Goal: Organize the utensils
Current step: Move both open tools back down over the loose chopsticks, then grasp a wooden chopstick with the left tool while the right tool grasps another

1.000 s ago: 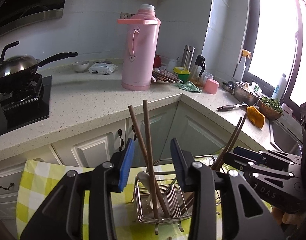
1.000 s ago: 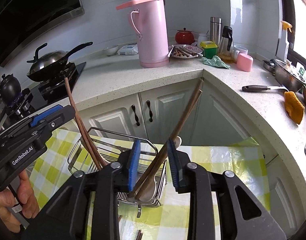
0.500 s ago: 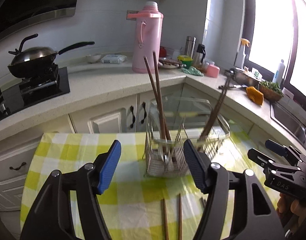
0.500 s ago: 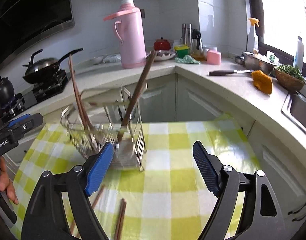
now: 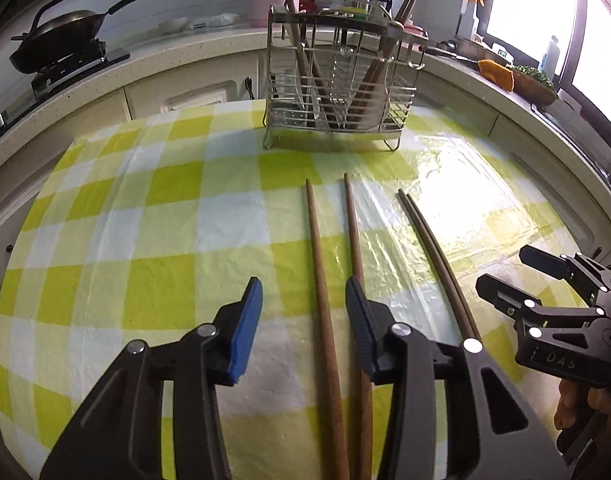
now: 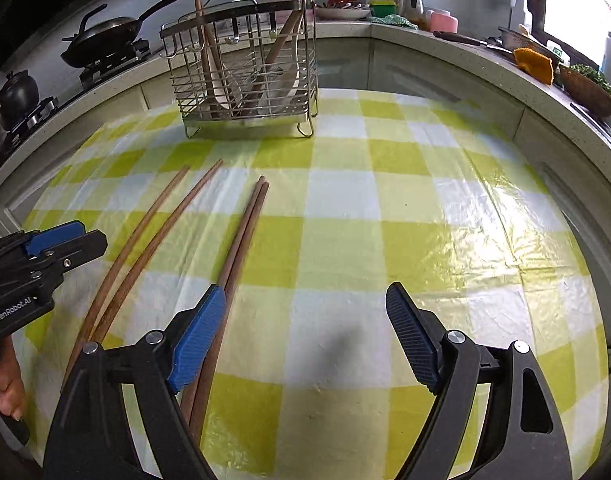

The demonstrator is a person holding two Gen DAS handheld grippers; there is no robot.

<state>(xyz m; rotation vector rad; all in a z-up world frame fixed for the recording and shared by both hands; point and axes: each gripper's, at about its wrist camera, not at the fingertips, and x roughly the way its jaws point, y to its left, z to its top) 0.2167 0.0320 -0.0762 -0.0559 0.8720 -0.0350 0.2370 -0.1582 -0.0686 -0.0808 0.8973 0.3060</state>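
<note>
A wire utensil rack [image 5: 337, 80] [image 6: 245, 80] stands at the far side of the yellow-checked tablecloth [image 6: 385, 220], with chopsticks and spoons upright in it. Two brown chopsticks [image 5: 315, 240] [image 6: 187, 206] lie apart on the cloth. My left gripper [image 5: 304, 284] [image 6: 91, 236] hovers low over their near ends, jaws closing. One stick lies between the fingers untouched; the other runs under the right finger. A darker pair [image 5: 425, 232] [image 6: 245, 232] lies side by side. My right gripper [image 6: 305, 291] [image 5: 503, 266] is wide open just right of that pair, with bare cloth between its fingers.
A curved stone counter [image 6: 485, 64] wraps the table's far side. On it are a wok on a stove [image 5: 61, 36], a pink thermos, bottles, a knife and an orange cloth [image 6: 533, 64]. A hand [image 6: 9, 392] holds the left gripper's grip.
Both grippers came down from over the rack to just above the cloth. The chopsticks they held now stand in the rack. The right jaws spread wide; the left jaws widened, then narrowed.
</note>
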